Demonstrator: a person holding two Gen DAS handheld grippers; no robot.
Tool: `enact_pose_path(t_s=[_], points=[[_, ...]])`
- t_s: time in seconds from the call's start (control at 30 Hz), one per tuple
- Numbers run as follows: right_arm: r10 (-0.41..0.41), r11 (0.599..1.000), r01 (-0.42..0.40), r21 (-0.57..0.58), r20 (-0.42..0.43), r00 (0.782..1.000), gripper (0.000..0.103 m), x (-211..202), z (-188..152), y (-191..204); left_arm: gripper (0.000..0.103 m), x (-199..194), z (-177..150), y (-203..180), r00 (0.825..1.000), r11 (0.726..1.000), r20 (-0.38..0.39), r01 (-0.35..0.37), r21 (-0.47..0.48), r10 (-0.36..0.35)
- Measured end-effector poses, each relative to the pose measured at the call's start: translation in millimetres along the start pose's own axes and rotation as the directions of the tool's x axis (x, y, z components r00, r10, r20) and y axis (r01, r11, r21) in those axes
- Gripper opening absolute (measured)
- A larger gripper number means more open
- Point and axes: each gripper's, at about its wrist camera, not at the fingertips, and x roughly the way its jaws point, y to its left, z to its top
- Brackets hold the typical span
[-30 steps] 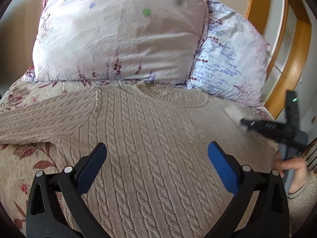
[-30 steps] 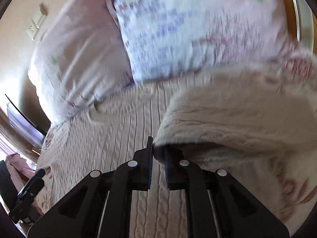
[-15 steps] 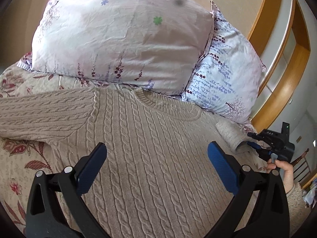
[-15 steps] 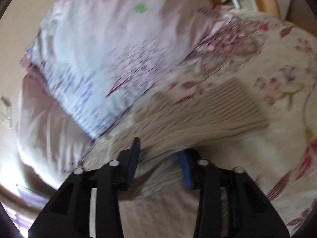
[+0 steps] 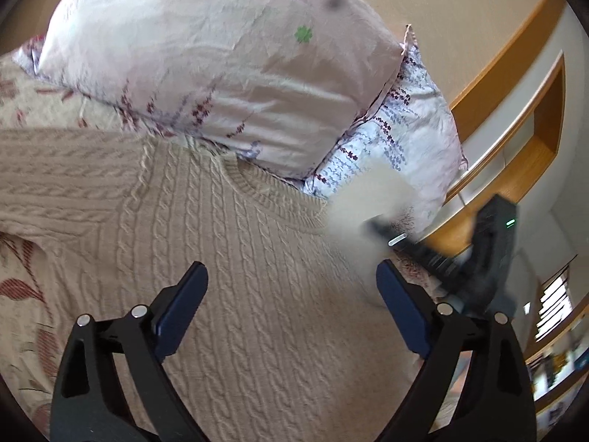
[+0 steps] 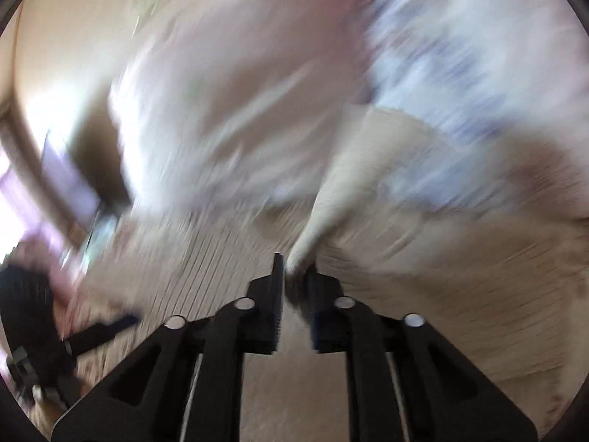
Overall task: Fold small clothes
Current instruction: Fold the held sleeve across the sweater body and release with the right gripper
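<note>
**Left wrist view: right sleeve lifted for the fold**

Left wrist view shows the left sleeve (image 5: pixel 55 184) spread flat at far left on the floral bedspread (image 5: pixel 22 280). The cable-knit sweater (image 5: pixel 257 294) lies face up below the pillows (image 5: pixel 228 84), with the left gripper (image 5: pixel 291 294) hovering over it, jaws released wide. At right, the right gripper (image 6: pixel 294 276), loose half a second ago, now clenches the right sleeve (image 5: pixel 364 202) and raises it, so folding it inward looks underway.
</note>
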Motion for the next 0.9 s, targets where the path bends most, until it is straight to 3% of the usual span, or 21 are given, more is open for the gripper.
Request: enact_pose_path(t_s=[0.03, 0.1, 0.2, 0.27, 0.37, 0.47, 0.53, 0.67, 0.73, 0.77, 0.9], points=[[0.031, 0.999, -0.030, 0.011, -0.058, 0.998, 0.032, 10, -7, 3, 0.090, 5, 1, 1, 1.000, 1.000, -0.018, 0.011, -0.018, -0.011], [0.068, 0.995, -0.063, 0.075, -0.065, 0.996, 0.042, 9, -14, -7, 0.084, 13, 1, 4, 0.998, 0.999, -0.052, 0.020, -0.047, -0.022], [0.110, 0.959, -0.101, 0.264, -0.018, 0.994, 0.045, -20, -27, -47, 0.076, 32, 3, 11, 0.993, 0.996, -0.121, 0.000, -0.088, -0.011], [0.085, 0.904, -0.088, 0.419, 0.026, 0.996, 0.045, -45, -41, -85, 0.069, 44, 6, 16, 0.986, 0.993, -0.166, -0.025, -0.119, 0.005], [0.013, 0.774, -0.049, 0.632, 0.061, 0.998, 0.043, -76, -70, -142, 0.059, 59, 9, 24, 0.978, 0.986, -0.201, -0.084, -0.146, 0.054], [-0.036, 0.670, -0.025, 0.742, 0.066, 0.997, 0.039, -90, -94, -180, 0.053, 68, 11, 30, 0.969, 0.978, -0.216, -0.150, -0.148, 0.116], [-0.069, 0.641, -0.011, 0.768, 0.072, 0.995, 0.039, -91, -100, -191, 0.044, 73, 11, 35, 0.965, 0.972, -0.219, -0.178, -0.152, 0.143], [-0.143, 0.615, 0.012, 0.788, 0.097, 0.985, 0.033, -90, -99, -206, 0.024, 80, 17, 40, 0.961, 0.967, -0.213, -0.212, -0.144, 0.179], [-0.180, 0.624, 0.030, 0.781, 0.107, 0.978, 0.012, -89, -96, -211, 0.013, 86, 21, 41, 0.957, 0.966, -0.209, -0.228, -0.124, 0.199], [-0.194, 0.637, 0.033, 0.770, 0.119, 0.974, 0.010, -88, -94, -208, 0.005, 87, 23, 40, 0.959, 0.968, -0.202, -0.224, -0.112, 0.199], [-0.212, 0.702, 0.019, 0.712, 0.183, 0.960, 0.008, -97, -89, -186, 0.004, 80, 35, 35, 0.967, 0.974, -0.149, -0.220, -0.063, 0.208]])
